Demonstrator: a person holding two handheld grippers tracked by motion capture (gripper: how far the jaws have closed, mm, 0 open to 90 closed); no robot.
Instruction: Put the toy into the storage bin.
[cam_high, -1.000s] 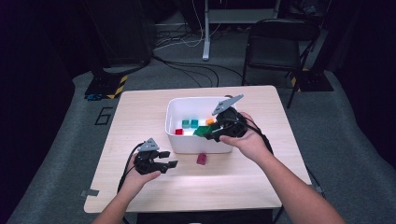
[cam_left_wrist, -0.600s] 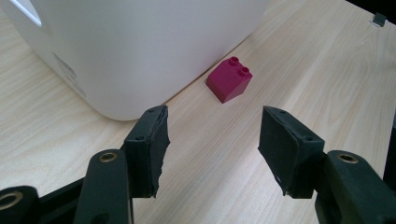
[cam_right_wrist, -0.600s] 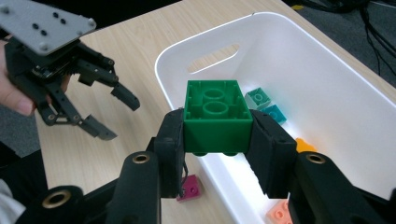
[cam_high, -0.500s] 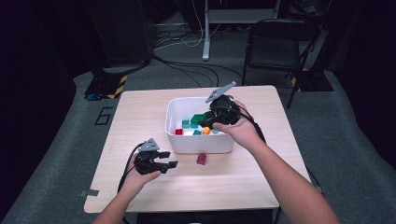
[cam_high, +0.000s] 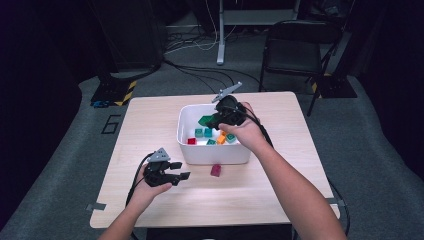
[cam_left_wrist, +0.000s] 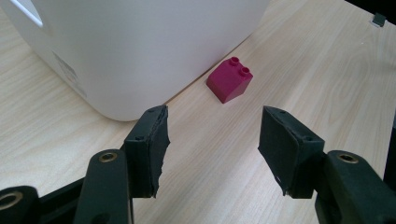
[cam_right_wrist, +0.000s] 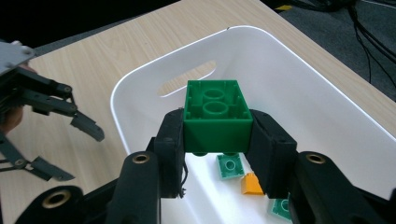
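Note:
My right gripper (cam_right_wrist: 217, 133) (cam_high: 210, 121) hangs over the white bin (cam_high: 186, 114) (cam_right_wrist: 299, 88), shut on a large green brick (cam_right_wrist: 217, 112) (cam_high: 204, 120) turned with its hollow underside up. Several small bricks in teal, orange and red lie on the bin's floor (cam_high: 215, 137). A magenta brick (cam_high: 216, 170) (cam_left_wrist: 230, 80) rests on the table just in front of the bin. My left gripper (cam_high: 181, 170) (cam_left_wrist: 212, 144) stands open near the table's front left, its jaws pointing toward the magenta brick and a short way from it.
The bin's curved outer wall (cam_left_wrist: 140, 51) rises close beside my left jaw. The wooden table (cam_high: 150, 125) has bare room left of the bin and along the front. A black chair (cam_high: 292, 50) and cables stand on the floor beyond the far edge.
My right gripper has carried the green brick leftward, from the bin's right rim to above its middle. The left gripper has stayed put.

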